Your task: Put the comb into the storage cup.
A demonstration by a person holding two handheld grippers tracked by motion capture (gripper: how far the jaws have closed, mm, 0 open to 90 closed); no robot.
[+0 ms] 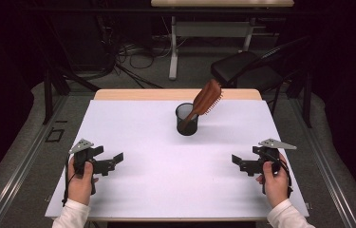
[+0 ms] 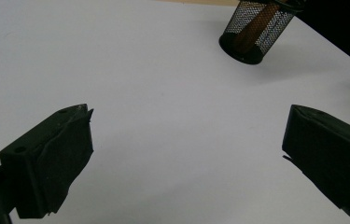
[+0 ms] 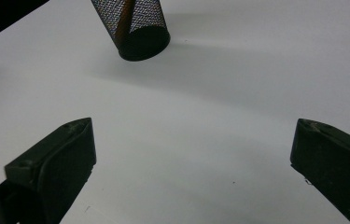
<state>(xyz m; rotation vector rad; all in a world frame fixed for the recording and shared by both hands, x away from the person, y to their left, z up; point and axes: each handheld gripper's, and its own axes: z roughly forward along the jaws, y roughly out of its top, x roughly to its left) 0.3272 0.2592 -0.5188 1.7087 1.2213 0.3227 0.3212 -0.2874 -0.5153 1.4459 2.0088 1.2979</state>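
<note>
A brown wooden hairbrush (image 1: 206, 98) stands handle-down in a black mesh cup (image 1: 187, 120) at the far middle of the white table (image 1: 166, 175), its head leaning right over the rim. The cup (image 2: 255, 29) shows at the top of the left gripper view, with the brush handle (image 2: 256, 25) visible through the mesh. The right gripper view has the cup (image 3: 135, 25) at its top left. My left gripper (image 1: 115, 161) rests open near the front left, nothing between its fingers. My right gripper (image 1: 238, 162) is open at the front right, also holding nothing.
A black chair (image 1: 247, 69) and a desk frame with cables stand beyond the table's far edge. A wooden strip (image 1: 133, 94) runs along the far edge. Bare white surface lies between the two grippers and the cup.
</note>
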